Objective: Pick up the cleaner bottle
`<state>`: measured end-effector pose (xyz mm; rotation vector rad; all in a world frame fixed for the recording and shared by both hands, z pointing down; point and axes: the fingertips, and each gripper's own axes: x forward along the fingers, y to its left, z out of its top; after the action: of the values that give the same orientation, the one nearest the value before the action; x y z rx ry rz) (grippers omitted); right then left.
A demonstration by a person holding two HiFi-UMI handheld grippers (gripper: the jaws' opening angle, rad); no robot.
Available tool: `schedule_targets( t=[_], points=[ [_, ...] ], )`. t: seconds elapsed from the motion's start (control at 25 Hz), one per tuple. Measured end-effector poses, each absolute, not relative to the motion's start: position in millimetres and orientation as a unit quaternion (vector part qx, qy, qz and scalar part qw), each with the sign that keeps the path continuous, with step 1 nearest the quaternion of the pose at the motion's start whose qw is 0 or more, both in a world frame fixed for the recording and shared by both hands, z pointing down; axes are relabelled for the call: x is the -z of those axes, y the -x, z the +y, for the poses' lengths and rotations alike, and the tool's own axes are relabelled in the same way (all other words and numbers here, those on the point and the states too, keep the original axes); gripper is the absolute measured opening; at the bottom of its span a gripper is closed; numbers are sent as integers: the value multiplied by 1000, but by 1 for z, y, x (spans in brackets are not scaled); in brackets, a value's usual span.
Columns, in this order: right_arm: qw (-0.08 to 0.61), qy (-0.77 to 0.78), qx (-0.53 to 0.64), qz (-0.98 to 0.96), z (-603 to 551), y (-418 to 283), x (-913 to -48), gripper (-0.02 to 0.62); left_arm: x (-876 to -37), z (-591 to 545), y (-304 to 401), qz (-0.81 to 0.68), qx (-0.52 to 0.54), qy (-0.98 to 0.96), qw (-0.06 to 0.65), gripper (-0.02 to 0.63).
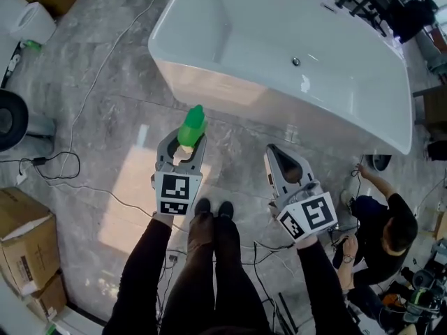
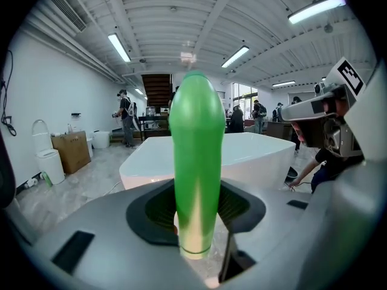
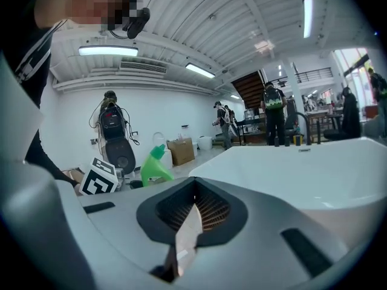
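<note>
My left hand-held gripper (image 1: 181, 152) grips the green cleaner bottle (image 1: 191, 125) between its jaws, held above the floor (image 1: 105, 117) near the bathtub (image 1: 279, 54); my right hand-held gripper (image 1: 286, 165) is clenched, empty

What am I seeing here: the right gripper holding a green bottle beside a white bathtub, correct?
Not quite: the left gripper holds the green bottle beside the white bathtub, as the head view shows. The right gripper is empty.

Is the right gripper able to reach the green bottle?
Probably yes: the right gripper, jaws shut, has nothing between it and the cleaner bottle in the left gripper.
</note>
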<state>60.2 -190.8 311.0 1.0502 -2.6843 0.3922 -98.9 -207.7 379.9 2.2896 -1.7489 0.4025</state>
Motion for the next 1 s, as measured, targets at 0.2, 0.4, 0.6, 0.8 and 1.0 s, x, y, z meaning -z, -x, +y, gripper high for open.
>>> schedule_targets(
  t=[0.2, 0.4, 0.6, 0.8, 1.0],
  points=[
    [108, -362, -128, -917, -189, -60, -288, 0, -353, -207, 98, -594, -142, -784, 110, 183],
    [103, -371, -126, -914, -189, -64, -273, 2, -335, -202, 92, -588, -143, -789, 106, 183],
    [100, -375, -116, -914, -191, -70, -255, 2, -318, -201, 80, -582, -140, -795, 102, 183],
    [99, -378, -107, -914, -188, -74, -242, 2, -303, -197, 74, -578, -132, -799, 100, 183],
    [99, -377, -99, -916, -180, -74, -234, 0, -292, -192, 72, -578, -124, -801, 97, 183]
  ],
)
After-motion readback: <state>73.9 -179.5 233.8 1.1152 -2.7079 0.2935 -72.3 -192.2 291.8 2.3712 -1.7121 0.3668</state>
